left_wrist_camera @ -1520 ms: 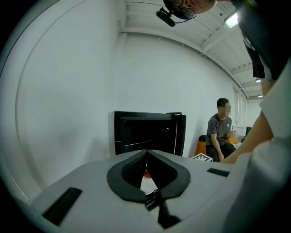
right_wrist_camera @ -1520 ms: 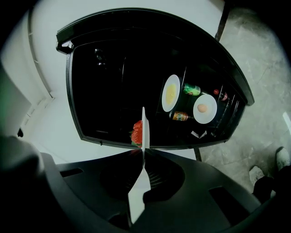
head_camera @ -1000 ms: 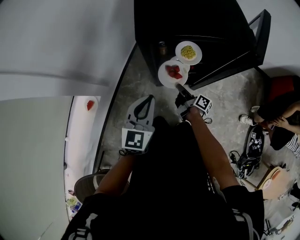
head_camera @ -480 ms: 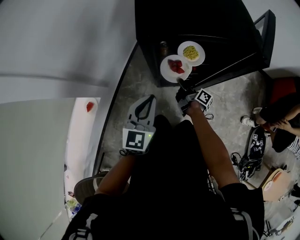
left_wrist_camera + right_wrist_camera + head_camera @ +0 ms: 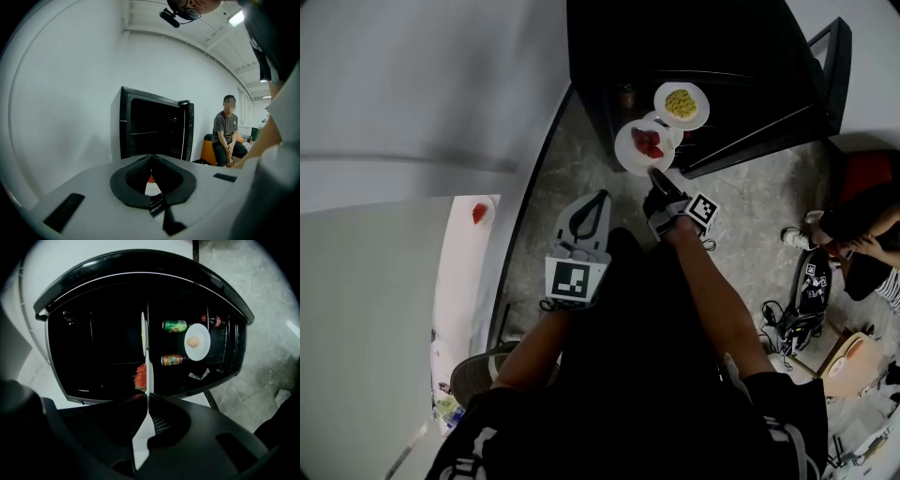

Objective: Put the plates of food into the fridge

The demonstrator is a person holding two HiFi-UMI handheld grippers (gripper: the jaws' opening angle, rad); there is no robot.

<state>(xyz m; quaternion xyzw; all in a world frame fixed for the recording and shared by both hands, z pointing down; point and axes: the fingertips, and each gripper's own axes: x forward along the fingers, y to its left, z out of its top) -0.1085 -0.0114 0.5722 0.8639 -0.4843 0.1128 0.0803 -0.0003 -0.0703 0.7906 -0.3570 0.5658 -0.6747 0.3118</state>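
Open fridge [image 5: 93, 333], yellow-food plate [image 5: 681, 104] ahead, cans [image 5: 174, 326] and egg plate [image 5: 197, 342] one side, free room opposite

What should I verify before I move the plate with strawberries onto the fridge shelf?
1. Right gripper shut on rim of round white plate of red strawberries: ok.
2. Strawberries lying on the plate: ok.
3. Black fridge standing open: ok.
4. Free shelf room beside round white plate of yellow food: cannot tell.
5. Left gripper shut, empty, apart from the plate: ok.
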